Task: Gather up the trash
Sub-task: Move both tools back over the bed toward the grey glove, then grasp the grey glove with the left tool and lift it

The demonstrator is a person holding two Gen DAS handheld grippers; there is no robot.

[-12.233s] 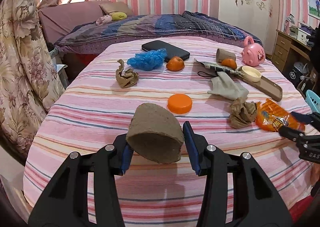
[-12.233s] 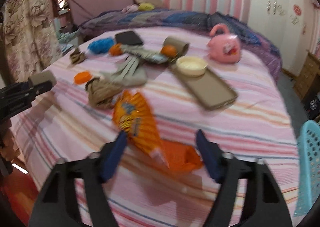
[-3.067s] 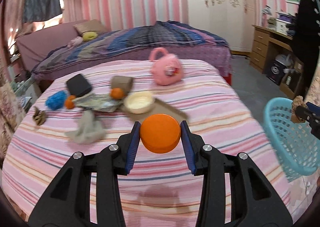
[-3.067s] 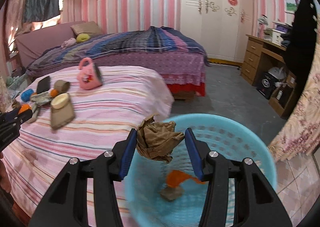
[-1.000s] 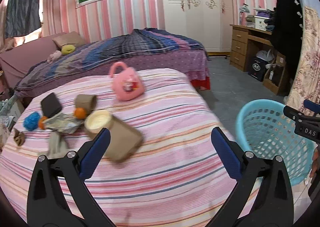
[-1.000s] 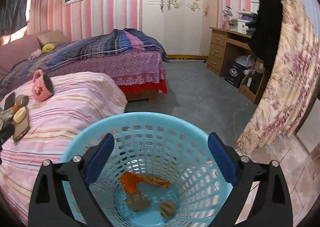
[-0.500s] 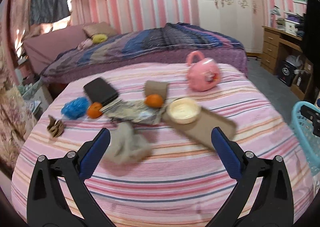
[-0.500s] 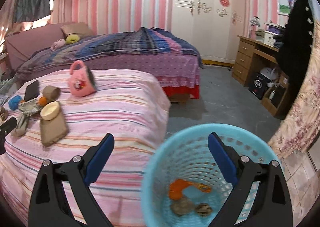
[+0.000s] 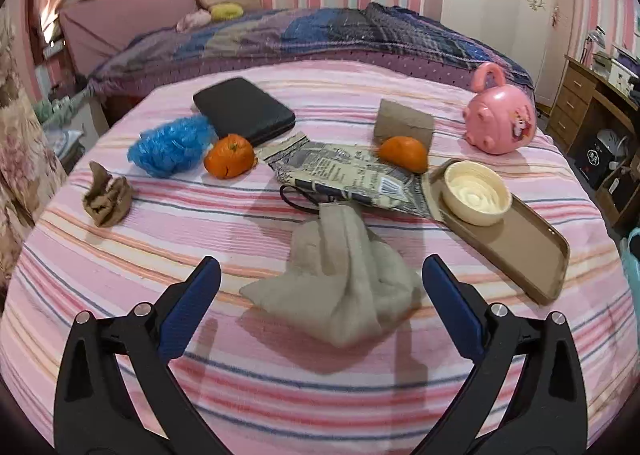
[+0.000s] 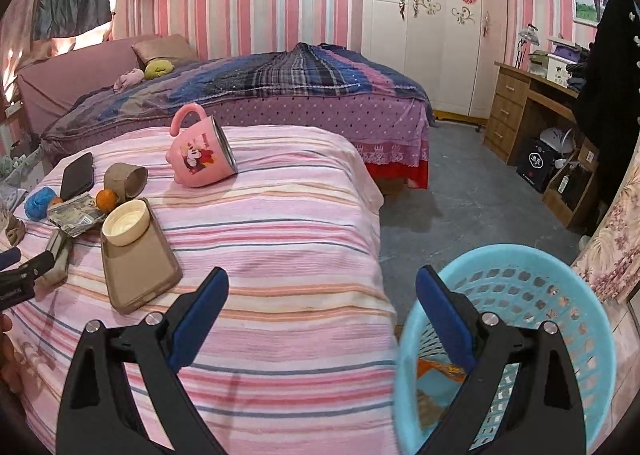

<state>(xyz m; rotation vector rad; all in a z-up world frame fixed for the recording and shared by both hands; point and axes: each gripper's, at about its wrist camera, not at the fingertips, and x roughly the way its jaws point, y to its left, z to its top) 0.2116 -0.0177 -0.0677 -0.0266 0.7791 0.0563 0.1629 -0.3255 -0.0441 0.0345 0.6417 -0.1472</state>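
My left gripper (image 9: pixel 320 303) is open and empty, low over the striped bed, with a crumpled beige cloth (image 9: pixel 344 275) between and just beyond its fingers. Further off lie a crumpled brown paper (image 9: pixel 106 197), a blue plastic wad (image 9: pixel 170 145), a printed wrapper (image 9: pixel 352 179) and a brown paper cup (image 9: pixel 404 125) on its side. My right gripper (image 10: pixel 322 315) is open and empty above the bed's near edge. The blue trash basket (image 10: pixel 568 295) stands on the floor at the right, with an orange wrapper (image 10: pixel 436 369) inside.
Two oranges (image 9: pixel 230 155) (image 9: pixel 404 153), a black case (image 9: pixel 244 109), a pink mug (image 9: pixel 500 123) on its side, and a cream lid (image 9: pixel 476 193) on a brown tray (image 9: pixel 528 251) lie on the bed. A wooden desk (image 10: pixel 528 107) stands at the far right.
My left gripper has swung left and dropped close to the beige cloth. My right gripper has turned left from over the basket toward the bed. Both stay open.
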